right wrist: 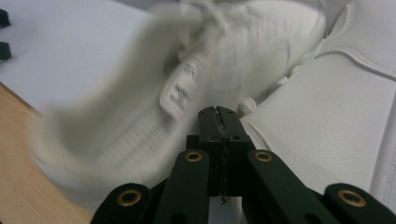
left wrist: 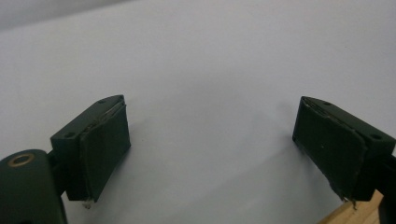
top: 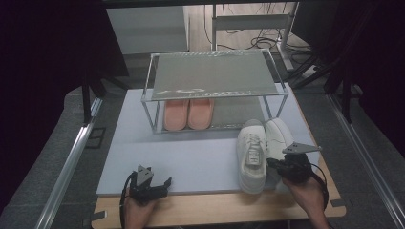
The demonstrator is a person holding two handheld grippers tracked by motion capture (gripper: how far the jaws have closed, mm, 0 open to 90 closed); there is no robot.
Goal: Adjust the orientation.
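Observation:
A pair of white sneakers stands at the right of the pale mat: the left sneaker nearer, the right sneaker beside it. My right gripper is at their heel side, its jaws pressed together. In the right gripper view the right gripper points into the gap between a blurred left sneaker and the sharp right sneaker; nothing shows between its pads. My left gripper rests at the mat's front edge. Its jaws stand wide apart over the bare mat.
A two-tier metal shoe rack stands at the back of the mat, with a pair of pink slippers on its lower shelf. A wooden board lies under the mat. Metal rails run along both sides.

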